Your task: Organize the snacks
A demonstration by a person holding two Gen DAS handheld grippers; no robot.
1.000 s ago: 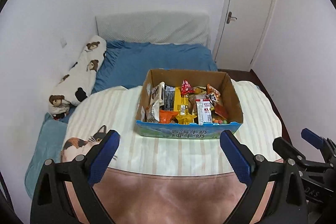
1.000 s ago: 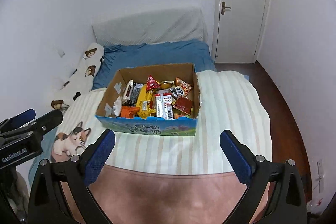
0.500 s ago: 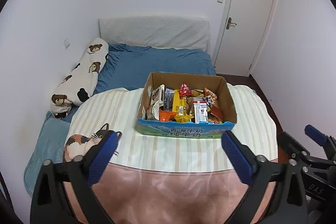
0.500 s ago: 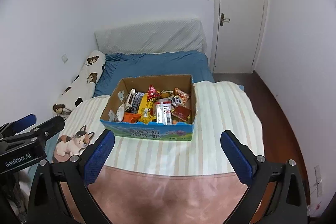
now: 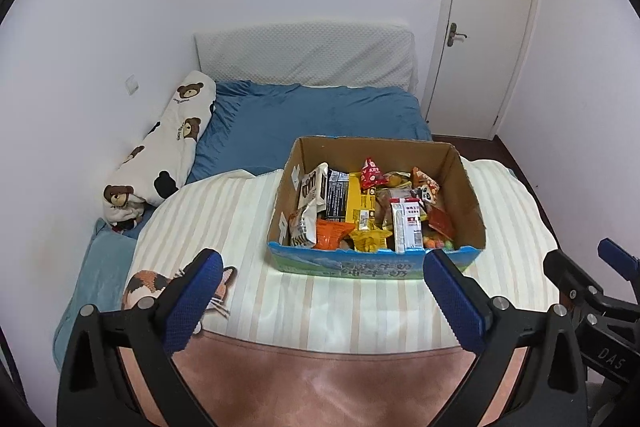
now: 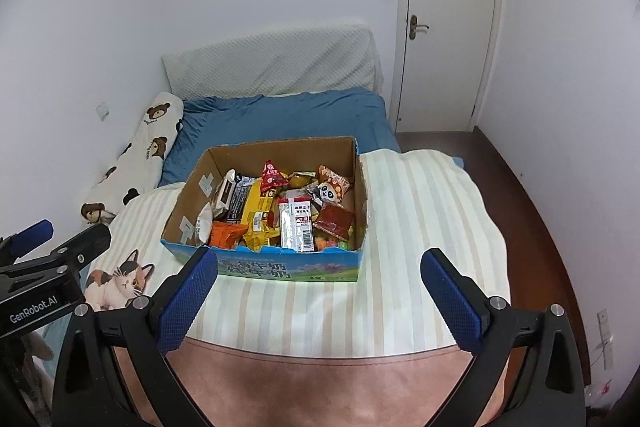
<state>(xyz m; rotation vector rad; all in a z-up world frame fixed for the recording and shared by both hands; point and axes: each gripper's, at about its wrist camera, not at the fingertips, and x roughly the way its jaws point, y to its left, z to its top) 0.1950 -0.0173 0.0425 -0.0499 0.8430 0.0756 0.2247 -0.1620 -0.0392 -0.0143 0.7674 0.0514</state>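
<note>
An open cardboard box (image 5: 468, 187) with a blue printed front stands on the striped blanket and is full of mixed snack packets (image 5: 364, 211). It also shows in the right wrist view (image 6: 360, 187), with the snack packets (image 6: 280, 211) piled inside. My left gripper (image 5: 320, 295) is open and empty, held back from the box's front. My right gripper (image 6: 318, 291) is open and empty, also short of the box. Each gripper shows at the edge of the other's view.
The box sits on a cream striped blanket (image 5: 240, 227) with a cat print (image 5: 152, 283) over a blue bed (image 5: 320, 115). A bear-print pillow (image 5: 168, 147) lies along the left wall. A white door (image 5: 480, 27) and dark floor (image 6: 520, 187) are on the right.
Both grippers have pulled back and up from the box, so it looks smaller and farther. Both stay open and empty.
</note>
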